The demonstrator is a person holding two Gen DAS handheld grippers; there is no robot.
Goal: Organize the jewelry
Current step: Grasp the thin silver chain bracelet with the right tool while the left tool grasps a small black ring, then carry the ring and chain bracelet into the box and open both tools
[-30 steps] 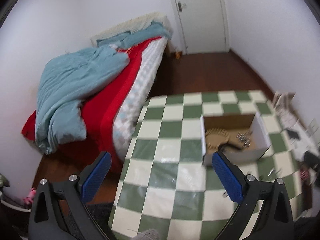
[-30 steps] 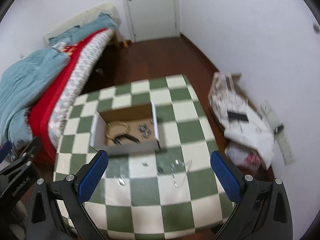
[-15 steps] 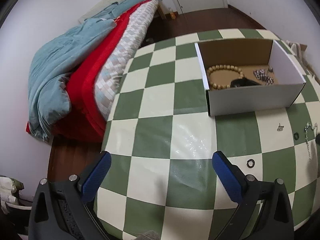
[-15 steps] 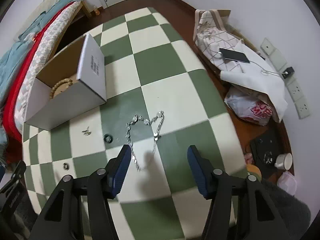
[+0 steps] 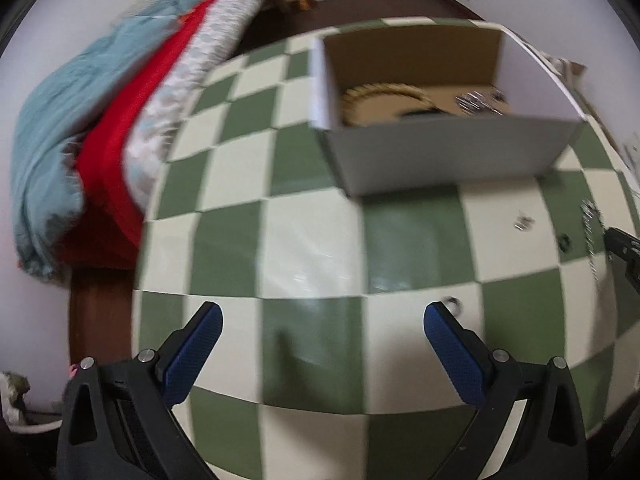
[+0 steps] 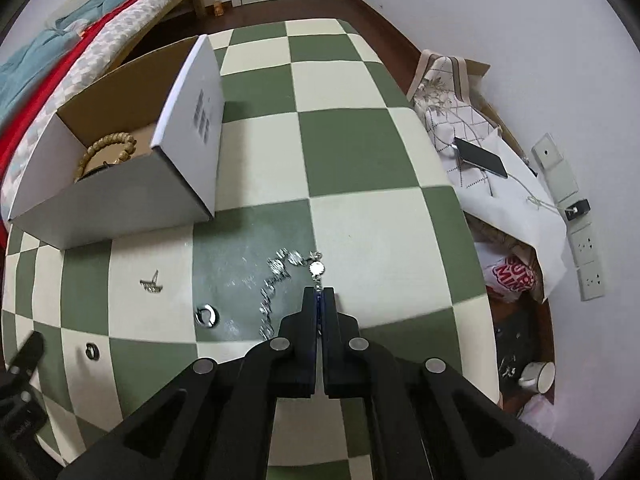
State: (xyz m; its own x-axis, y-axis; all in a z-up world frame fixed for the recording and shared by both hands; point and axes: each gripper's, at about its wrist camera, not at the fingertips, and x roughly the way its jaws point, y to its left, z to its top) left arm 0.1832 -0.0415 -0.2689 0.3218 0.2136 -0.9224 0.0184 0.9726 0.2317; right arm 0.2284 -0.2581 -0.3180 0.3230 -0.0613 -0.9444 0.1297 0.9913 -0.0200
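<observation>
Grip status: While the right gripper (image 6: pixel 319 294) shows its jaws pressed together at lower centre of the right wrist view, a link of the silver chain bracelet (image 6: pixel 280 280) appears pinched between the tips, just below its round white charm.
Left gripper: the left gripper (image 5: pixel 322 354) stands wide apart over bare checkered tablecloth (image 5: pixel 304 240), holding nothing.
Target location: the cardboard box (image 6: pixel 120 152) sits at upper left of the right wrist view, well apart from the bracelet; a wooden bead bracelet (image 6: pixel 106 150) already lies inside.
Loose items: a hair clip (image 6: pixel 151 286), an open silver ring (image 6: pixel 207 315) and a small dark ring (image 6: pixel 92 350) lie on the cloth at lower left, near the chain's free end.
Risk, slip: the hold looks confined to one thin link at the very tips; a quick lift could pull it free.
Risk, drag: most of the chain lies slack on the cloth; on lifting, the trailing end could sweep the open silver ring aside.
Risk, snag: the swinging chain could catch on the box's near wall and hang outside.
Risk, visibility: the left wrist view is blurred, so the small ring (image 5: pixel 454 302) beside its right finger is hard to judge.
</observation>
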